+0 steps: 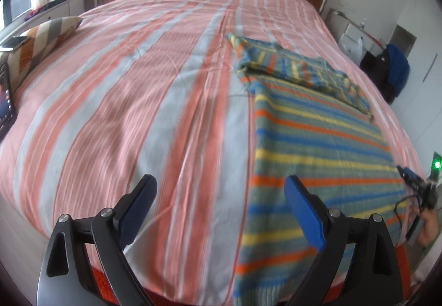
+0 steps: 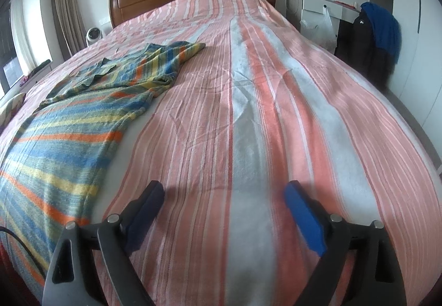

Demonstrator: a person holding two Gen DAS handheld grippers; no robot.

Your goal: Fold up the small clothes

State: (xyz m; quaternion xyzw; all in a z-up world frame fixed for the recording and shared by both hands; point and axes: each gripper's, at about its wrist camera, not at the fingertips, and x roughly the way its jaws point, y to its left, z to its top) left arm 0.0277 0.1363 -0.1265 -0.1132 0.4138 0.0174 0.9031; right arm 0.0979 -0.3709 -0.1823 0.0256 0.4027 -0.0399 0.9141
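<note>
Spread tongs [image 1: 219,184] above striped garment [image 1: 317,145]

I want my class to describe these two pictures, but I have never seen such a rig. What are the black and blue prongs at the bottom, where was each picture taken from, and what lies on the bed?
Each picture comes from a fisheye camera mounted on a hand-held two-finger gripper, looking along its fingers. One shows the left gripper, the other the right gripper. Both are open and hold nothing. They hover over a bed with a pink-and-white striped cover. On it lies a knitted top striped in blue, yellow and orange, partly folded with its sleeves turned in. It sits between the two grippers.
</note>
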